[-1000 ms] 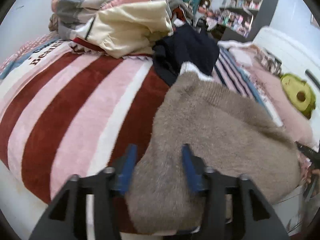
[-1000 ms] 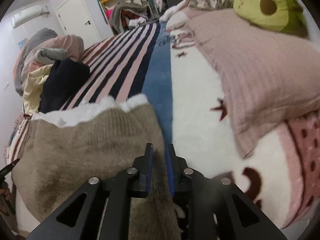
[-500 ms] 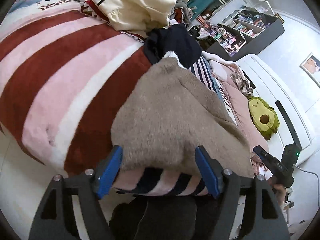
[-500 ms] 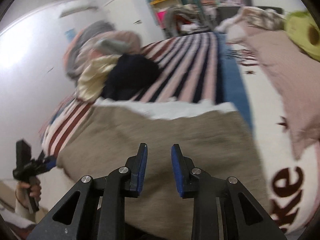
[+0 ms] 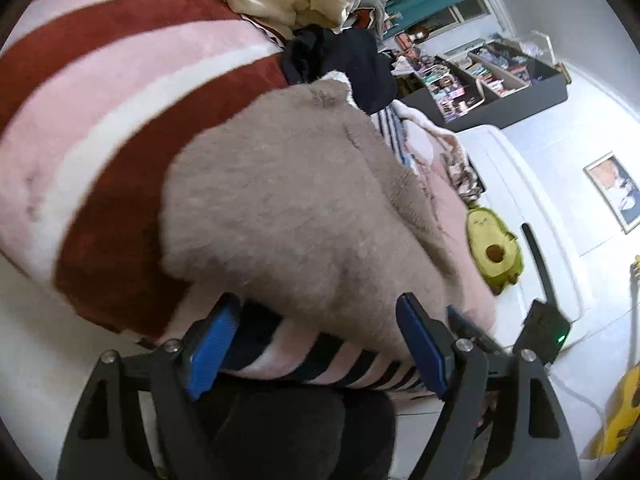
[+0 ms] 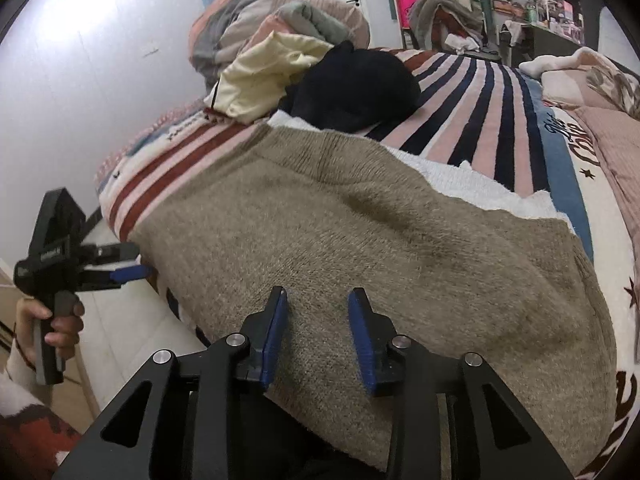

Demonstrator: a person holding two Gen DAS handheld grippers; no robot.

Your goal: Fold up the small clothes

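Note:
A taupe fuzzy sweater point(image 6: 360, 240) lies spread flat on the striped bed, with a white fleece edge point(image 6: 480, 192) showing along its far side. It also shows in the left wrist view point(image 5: 288, 208). My left gripper point(image 5: 316, 340) is wide open and empty, just off the bed's near edge below the sweater's hem. My right gripper point(image 6: 316, 320) is open and empty, hovering over the sweater's near part. The left gripper also shows in the right wrist view point(image 6: 120, 268), held at the bed's left corner.
A pile of unfolded clothes sits at the far end: a cream garment point(image 6: 264, 76), a dark navy one point(image 6: 356, 84) and grey-pink blankets point(image 6: 280, 16). An avocado plush point(image 5: 494, 248) and pink pillow point(image 6: 616, 152) lie to the right. Shelves point(image 5: 492, 80) stand beyond the bed.
My right gripper let go of the sweater's edge and opened. My left gripper opened wider and pulled back off the sweater to the bed's edge. The sweater now lies flat.

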